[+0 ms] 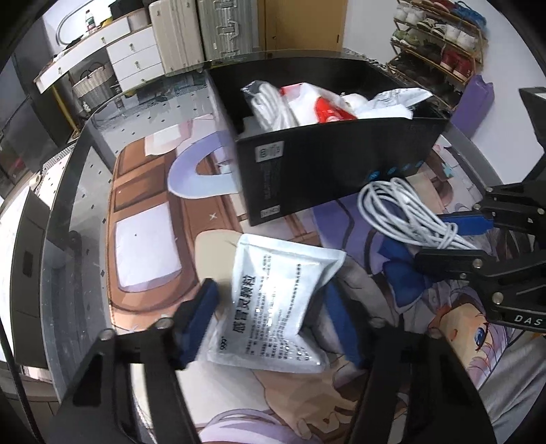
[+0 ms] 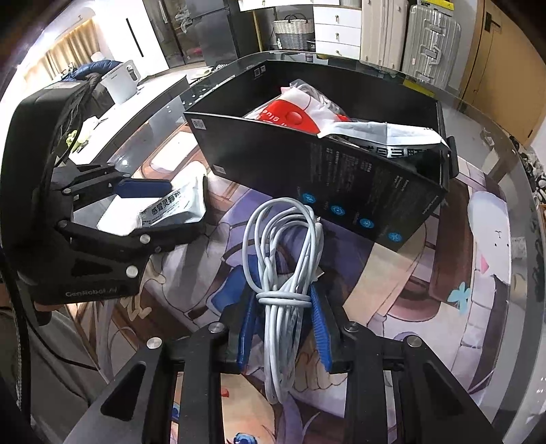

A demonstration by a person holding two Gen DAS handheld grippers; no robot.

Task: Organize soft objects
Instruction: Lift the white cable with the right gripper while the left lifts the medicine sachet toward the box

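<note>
Black cardboard box (image 2: 341, 177) on the table already holds several soft packets, and now the right gripper (image 2: 283, 328) clamps the coiled white cable (image 2: 286, 259) while the left gripper (image 1: 269, 307) pinches the silvery white sachet (image 1: 273, 300), both just short of the box.

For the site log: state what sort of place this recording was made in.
Most likely a lived-in home, perhaps an entry or living area. A shoe rack full of shoes stands by the wall, hard suitcases sit beside a white drawer unit, and the glass table covers an illustrated mat.
</note>
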